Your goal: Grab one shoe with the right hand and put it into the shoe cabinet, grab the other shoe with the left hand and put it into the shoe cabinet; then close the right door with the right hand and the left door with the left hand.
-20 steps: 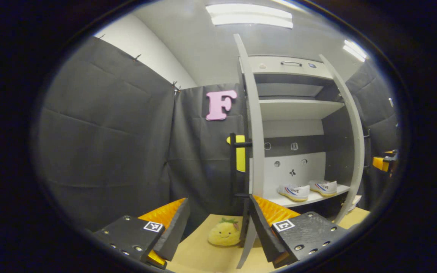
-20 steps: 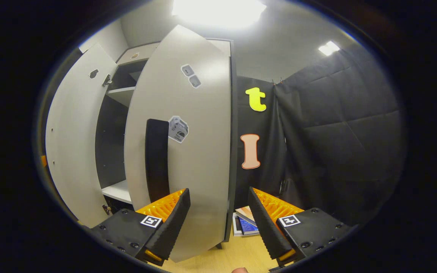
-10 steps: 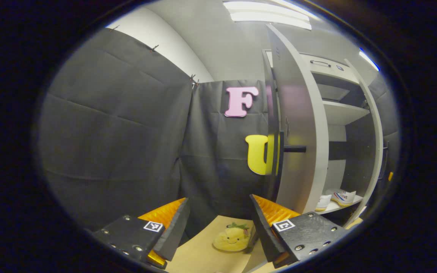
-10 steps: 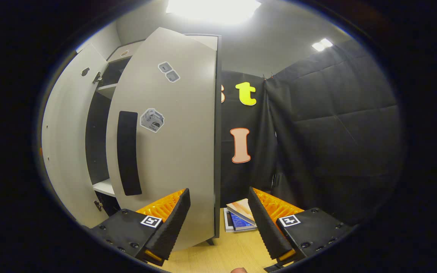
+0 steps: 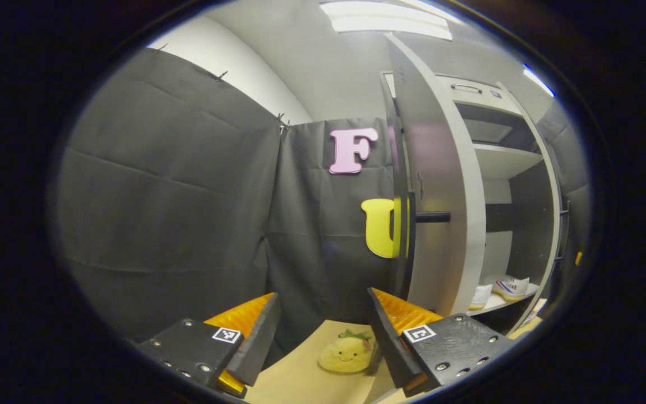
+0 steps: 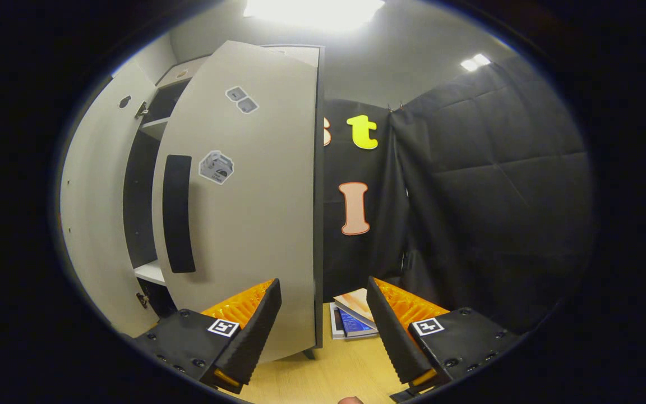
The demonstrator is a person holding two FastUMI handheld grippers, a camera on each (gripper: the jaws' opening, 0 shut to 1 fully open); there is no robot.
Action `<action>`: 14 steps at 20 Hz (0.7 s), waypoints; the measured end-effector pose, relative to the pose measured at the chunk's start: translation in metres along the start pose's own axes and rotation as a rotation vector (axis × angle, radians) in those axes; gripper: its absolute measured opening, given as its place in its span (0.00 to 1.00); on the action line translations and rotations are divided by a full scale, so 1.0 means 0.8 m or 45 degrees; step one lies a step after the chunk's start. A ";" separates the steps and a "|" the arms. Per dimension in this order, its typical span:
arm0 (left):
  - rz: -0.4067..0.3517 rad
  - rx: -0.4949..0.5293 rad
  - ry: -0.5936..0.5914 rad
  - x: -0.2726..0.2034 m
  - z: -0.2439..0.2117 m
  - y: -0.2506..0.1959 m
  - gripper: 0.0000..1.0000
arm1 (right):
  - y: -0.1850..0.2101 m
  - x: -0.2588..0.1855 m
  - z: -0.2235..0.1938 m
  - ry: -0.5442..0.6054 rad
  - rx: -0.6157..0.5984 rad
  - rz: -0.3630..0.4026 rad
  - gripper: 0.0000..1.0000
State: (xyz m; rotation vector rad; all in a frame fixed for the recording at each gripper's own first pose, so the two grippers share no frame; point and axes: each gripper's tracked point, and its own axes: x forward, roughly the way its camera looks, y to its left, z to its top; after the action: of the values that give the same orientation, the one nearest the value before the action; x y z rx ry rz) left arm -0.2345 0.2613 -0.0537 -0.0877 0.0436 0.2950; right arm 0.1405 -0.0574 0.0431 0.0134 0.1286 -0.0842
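Left gripper view, nearest: we see the left gripper [image 5: 320, 336] with its jaws apart and nothing between them.
Floor just past it: we find a yellow plush toy [image 5: 347, 353] lying on the tan floor [image 5: 295, 376], close to the foot of the door.
Left door: we look at the left door [image 5: 441, 185] nearly edge-on, part open, with its dark handle [image 5: 413, 235] sticking out on the outer face.
Cabinet inside: we see the shoe cabinet [image 5: 502, 163] open behind that door, with a pale shelf high up.
Shoes: we count two white shoes [image 5: 511, 286] side by side on the low shelf inside the cabinet, the nearer one partly hidden by the door.
Right gripper view, nearest: we see the right gripper [image 6: 323, 331] with its jaws also spread and holding nothing.
Right door: we see the right door [image 6: 250, 213] swung most of the way toward shut, a narrow dark gap left beside it; a long dark handle [image 6: 177, 213] and stickers [image 6: 216, 167] sit on its face.
Floor beyond: we spot a small stack of books [image 6: 354, 320] on the wooden floor beside the cabinet.
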 end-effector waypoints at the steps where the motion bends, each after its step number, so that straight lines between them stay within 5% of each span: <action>1: -0.009 0.000 0.003 -0.001 0.001 -0.002 0.87 | 0.005 0.001 -0.001 0.002 -0.001 0.011 0.96; 14: -0.199 -0.116 -0.009 -0.022 -0.002 -0.103 0.88 | 0.014 -0.001 0.004 -0.011 -0.010 0.027 0.96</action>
State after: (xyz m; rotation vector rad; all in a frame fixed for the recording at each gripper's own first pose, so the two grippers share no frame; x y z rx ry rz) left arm -0.2277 0.1773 -0.0480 -0.1799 0.0159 0.1413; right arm 0.1415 -0.0461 0.0466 0.0067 0.1201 -0.0622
